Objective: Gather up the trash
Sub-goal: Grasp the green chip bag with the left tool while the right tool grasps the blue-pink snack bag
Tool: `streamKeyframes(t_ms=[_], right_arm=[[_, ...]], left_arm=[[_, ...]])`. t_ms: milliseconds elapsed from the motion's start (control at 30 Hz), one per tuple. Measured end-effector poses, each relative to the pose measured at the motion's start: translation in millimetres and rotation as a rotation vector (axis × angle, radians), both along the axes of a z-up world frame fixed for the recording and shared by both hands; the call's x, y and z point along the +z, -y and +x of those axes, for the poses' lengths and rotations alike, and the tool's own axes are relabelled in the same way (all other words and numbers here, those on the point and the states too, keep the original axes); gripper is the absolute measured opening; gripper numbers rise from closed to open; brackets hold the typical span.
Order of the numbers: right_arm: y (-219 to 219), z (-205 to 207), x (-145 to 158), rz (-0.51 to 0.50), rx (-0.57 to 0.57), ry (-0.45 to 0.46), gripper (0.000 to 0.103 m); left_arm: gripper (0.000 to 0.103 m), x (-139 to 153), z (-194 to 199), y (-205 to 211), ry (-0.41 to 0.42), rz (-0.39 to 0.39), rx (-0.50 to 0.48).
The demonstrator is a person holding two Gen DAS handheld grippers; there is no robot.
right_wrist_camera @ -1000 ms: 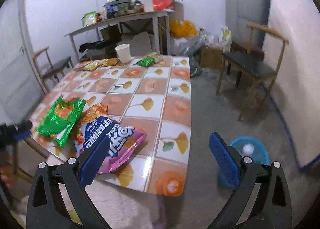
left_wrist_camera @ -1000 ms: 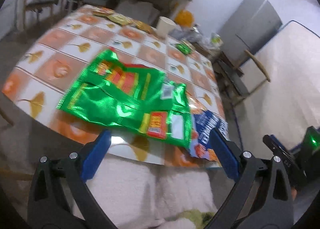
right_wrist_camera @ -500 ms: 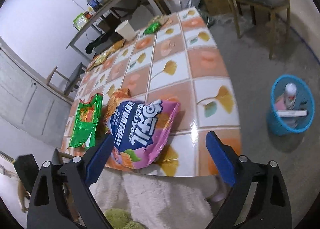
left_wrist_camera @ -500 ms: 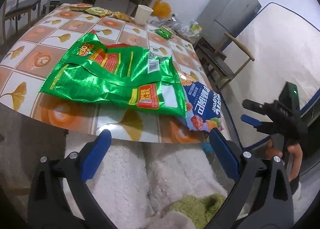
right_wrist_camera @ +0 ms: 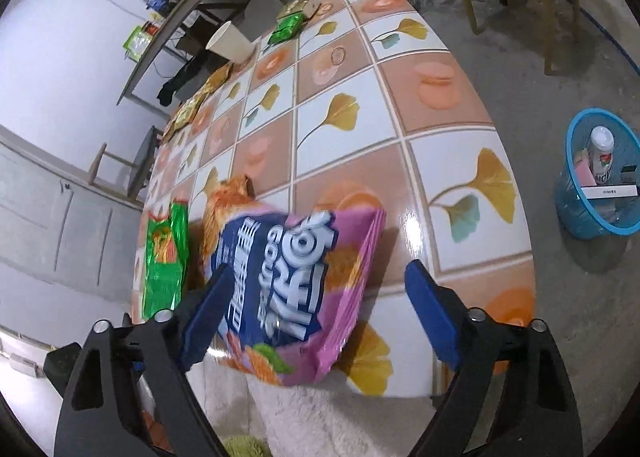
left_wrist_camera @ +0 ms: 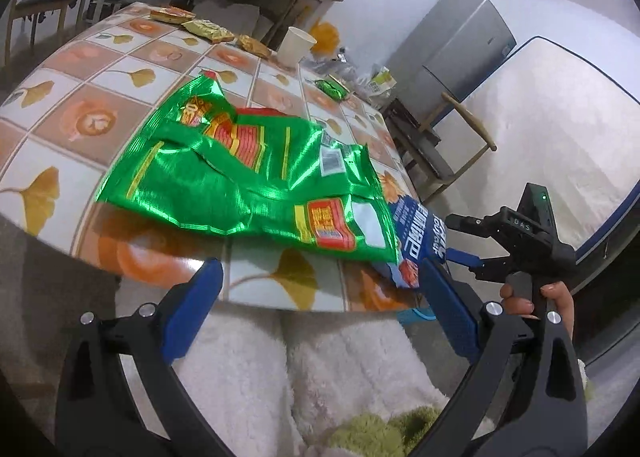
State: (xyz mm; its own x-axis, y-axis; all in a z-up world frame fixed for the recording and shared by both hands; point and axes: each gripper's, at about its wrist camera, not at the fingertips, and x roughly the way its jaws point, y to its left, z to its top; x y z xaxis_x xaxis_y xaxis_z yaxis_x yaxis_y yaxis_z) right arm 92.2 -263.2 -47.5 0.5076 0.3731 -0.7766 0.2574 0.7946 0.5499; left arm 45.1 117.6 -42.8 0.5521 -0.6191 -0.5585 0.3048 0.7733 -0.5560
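Note:
A crumpled green snack bag (left_wrist_camera: 248, 177) lies on the tiled table (left_wrist_camera: 92, 121) near its front edge. It overlaps a blue-and-purple snack bag (right_wrist_camera: 296, 281) whose end hangs over that edge. My left gripper (left_wrist_camera: 320, 297) hovers open just before the table edge, below the green bag, with nothing between its fingers. My right gripper (right_wrist_camera: 320, 317) straddles the blue-and-purple bag with its jaws closing. Its left pad is at the bag's edge and its right pad stands apart from it. In the left wrist view the right gripper (left_wrist_camera: 456, 239) reaches that bag (left_wrist_camera: 416, 241) from the right, held by a hand.
A blue basket (right_wrist_camera: 576, 217) holding a bottle stands on the floor right of the table. A paper cup (left_wrist_camera: 296, 47), a small green packet (left_wrist_camera: 330, 87) and several yellow packets (left_wrist_camera: 206, 28) lie at the table's far end. A wooden chair (left_wrist_camera: 444, 137) stands beyond. White fluffy fabric (left_wrist_camera: 340, 369) lies below the grippers.
Both grippers have sunk toward the table's front edge. The right one rolled, narrowed its jaws and came around the blue-and-purple bag. The bags have not moved.

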Motion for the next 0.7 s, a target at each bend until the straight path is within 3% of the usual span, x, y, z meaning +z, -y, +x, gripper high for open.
streamKeyframes(t_ms=[233,367,567,700], right_arm=[[16,10,-1,-0.001,-0.077,-0.004,0.072],[26,13,14,-0.055,-0.082,0.035,0.072],[11,39,24,-0.098,0.076,0.069,0.072],[-18,60,12,-0.121,0.229,0.016,0.073]], left_arm=[[0.072,-22,29,4,-0.110,-0.013,-0.024],[0.069,-24,42,2,-0.125,-0.033,-0.024],[0.067,-25,59,1,-0.126,-0.017,-0.003],[0.067,-25,70,-5,-0.121,-0.001,0.039]])
